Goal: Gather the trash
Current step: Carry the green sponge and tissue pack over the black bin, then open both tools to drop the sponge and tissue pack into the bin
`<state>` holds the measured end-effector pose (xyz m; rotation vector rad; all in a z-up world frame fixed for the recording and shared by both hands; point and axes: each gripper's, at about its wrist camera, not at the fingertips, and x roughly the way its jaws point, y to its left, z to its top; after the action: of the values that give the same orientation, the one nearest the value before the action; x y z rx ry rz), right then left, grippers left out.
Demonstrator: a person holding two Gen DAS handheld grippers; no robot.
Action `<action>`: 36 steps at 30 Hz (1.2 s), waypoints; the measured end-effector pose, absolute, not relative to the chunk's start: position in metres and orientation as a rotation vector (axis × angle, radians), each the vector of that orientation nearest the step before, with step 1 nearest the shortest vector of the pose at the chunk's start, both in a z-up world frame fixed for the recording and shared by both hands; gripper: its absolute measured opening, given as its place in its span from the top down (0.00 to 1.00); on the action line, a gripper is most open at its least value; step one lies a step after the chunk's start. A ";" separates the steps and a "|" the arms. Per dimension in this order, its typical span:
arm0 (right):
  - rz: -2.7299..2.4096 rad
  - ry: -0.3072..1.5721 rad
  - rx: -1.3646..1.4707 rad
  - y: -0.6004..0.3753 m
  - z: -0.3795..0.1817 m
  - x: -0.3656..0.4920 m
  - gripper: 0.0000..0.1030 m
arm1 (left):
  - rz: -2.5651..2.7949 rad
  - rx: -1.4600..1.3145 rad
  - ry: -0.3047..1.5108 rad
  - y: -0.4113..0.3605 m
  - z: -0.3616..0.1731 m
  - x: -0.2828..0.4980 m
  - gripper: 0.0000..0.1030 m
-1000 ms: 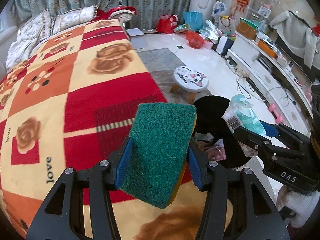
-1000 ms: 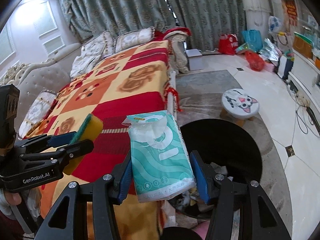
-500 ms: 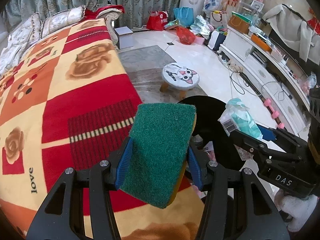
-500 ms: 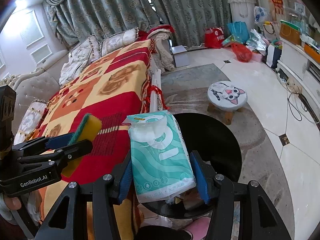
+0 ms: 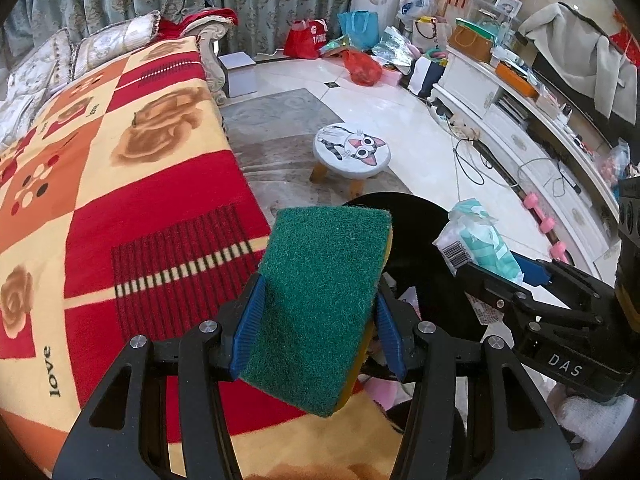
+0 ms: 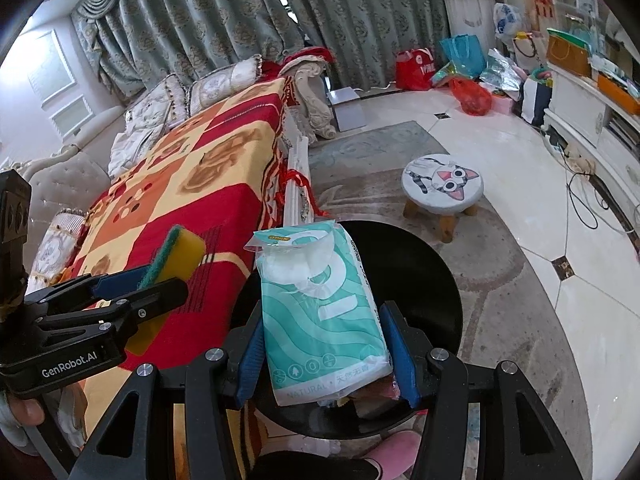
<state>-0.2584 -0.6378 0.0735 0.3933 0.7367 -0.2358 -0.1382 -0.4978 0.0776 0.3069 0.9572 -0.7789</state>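
Jaws of the left gripper (image 5: 318,336) are clamped on a scouring sponge (image 5: 320,300), its green face turned to the camera and its yellow foam showing along the right edge; the sponge is held in the air above the edge of the bed (image 5: 120,208), which is covered by a red, orange and cream patchwork blanket. Jaws of the right gripper (image 6: 328,354) are pinched on an opened teal-and-white tissue pack (image 6: 322,312), held upright with its torn top uppermost. Just below and beyond both held things a round black trash bin (image 6: 432,280) is seen beside the bed edge, with scraps of paper and wrappers lying in it. In the right wrist view, a fingertip of the hand holding the left gripper is glimpsed at the lower left edge. Farther out on the floor, a small white stool (image 5: 352,154) painted with a cat face stands on a grey rug. Beyond it, bags are piled against patterned curtains, and a long white cabinet runs along the right wall.
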 end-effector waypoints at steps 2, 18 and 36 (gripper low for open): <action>-0.238 0.739 0.397 -0.639 0.073 -0.259 0.48 | -0.788 0.299 0.954 -0.500 0.077 -0.138 0.50; -0.270 0.749 0.423 -0.647 0.068 -0.257 0.46 | -0.824 0.253 0.964 -0.502 0.074 -0.129 0.48; -0.358 0.619 0.318 -0.611 0.112 -0.279 0.35 | -0.702 0.289 0.765 -0.468 0.116 -0.154 0.42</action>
<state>-0.2786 -0.6113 0.1118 0.3181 0.6192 -0.3578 -0.1541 -0.4681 0.1156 0.2885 0.7649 -0.7016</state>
